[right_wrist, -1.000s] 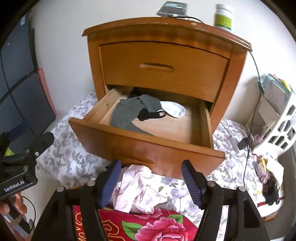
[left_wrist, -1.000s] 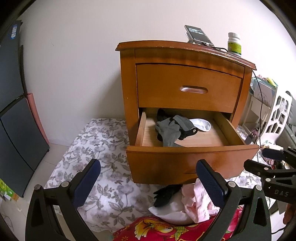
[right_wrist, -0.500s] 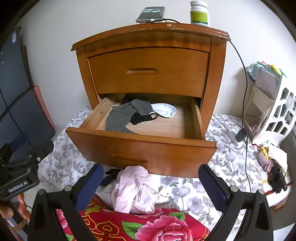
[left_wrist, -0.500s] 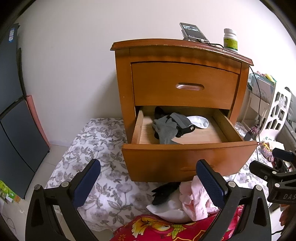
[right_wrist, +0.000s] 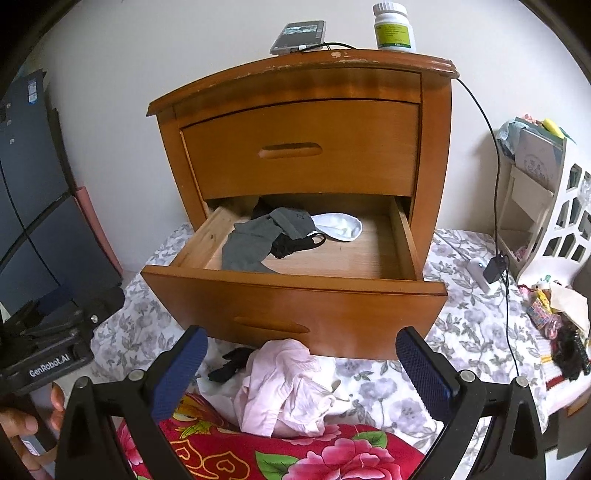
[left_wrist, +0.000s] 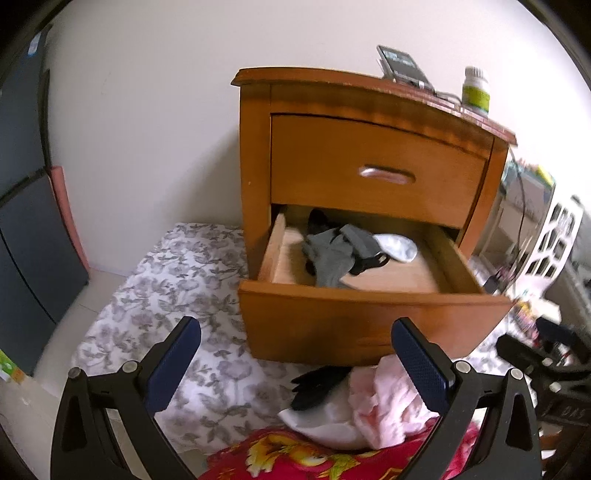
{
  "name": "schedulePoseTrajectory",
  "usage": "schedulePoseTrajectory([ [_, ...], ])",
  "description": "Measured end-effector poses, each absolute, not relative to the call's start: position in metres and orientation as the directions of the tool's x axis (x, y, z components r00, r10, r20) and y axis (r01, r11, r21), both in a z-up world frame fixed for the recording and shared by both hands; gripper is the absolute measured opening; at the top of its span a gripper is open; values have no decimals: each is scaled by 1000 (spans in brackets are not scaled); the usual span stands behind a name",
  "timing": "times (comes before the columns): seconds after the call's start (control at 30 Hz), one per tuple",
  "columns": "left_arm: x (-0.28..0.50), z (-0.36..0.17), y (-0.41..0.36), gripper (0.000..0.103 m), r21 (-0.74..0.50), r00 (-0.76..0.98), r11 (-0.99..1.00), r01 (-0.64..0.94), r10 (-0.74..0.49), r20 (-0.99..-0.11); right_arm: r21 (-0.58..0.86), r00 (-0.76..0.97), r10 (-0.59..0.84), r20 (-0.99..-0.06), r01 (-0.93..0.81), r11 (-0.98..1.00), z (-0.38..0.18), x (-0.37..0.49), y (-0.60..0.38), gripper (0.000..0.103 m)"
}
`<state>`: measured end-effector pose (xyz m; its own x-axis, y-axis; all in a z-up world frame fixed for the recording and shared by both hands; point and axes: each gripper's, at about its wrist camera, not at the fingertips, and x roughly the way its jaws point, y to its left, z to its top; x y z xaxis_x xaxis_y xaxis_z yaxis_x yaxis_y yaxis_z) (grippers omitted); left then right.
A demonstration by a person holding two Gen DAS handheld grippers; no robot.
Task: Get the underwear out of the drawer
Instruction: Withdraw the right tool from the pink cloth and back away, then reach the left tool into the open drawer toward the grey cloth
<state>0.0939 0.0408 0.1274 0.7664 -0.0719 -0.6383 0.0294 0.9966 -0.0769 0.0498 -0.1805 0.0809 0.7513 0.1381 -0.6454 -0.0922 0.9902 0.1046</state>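
The wooden nightstand's lower drawer (right_wrist: 295, 291) stands pulled out. Inside it lie grey underwear (right_wrist: 255, 243), a black piece (right_wrist: 295, 245) and a white piece (right_wrist: 340, 227), also seen in the left wrist view as grey underwear (left_wrist: 332, 254) in the drawer (left_wrist: 369, 314). On the bedding below the drawer front lie a pink garment (right_wrist: 288, 387), a black one (right_wrist: 231, 365) and a white one (left_wrist: 325, 424). My right gripper (right_wrist: 299, 369) is open above the pink garment, with nothing between its fingers. My left gripper (left_wrist: 295, 362) is open too, in front of the drawer.
A phone (right_wrist: 299, 37) with a cable and a white pill bottle (right_wrist: 393, 26) stand on the nightstand top; the upper drawer (right_wrist: 299, 151) is closed. A red floral blanket (right_wrist: 295, 454) lies nearest me. A white shelf unit (right_wrist: 554, 221) with clutter stands at the right, dark panels (left_wrist: 29, 240) at the left.
The right gripper's jaws have spread from partly open to fully wide, letting the pink garment lie on the bedding. Both views have shifted and rolled slightly; the drawer's contents have not moved.
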Motion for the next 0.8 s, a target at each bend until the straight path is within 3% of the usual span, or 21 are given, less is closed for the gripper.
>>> schedulePoseTrajectory([
  [0.13,102,130,42,103,-166,771,985,55,-147,-619,105,746,124,-655,-73,992,75,56,-185,103],
  [0.33,117,134,36,103,-183,772,976,114,-203,-602,108,732,125,-669,-71,992,65,64,-189,103],
  [0.8,185,170,36,103,-85,787,974,208,-218,-577,121,716,109,-690,-35,992,47,79,-203,103],
])
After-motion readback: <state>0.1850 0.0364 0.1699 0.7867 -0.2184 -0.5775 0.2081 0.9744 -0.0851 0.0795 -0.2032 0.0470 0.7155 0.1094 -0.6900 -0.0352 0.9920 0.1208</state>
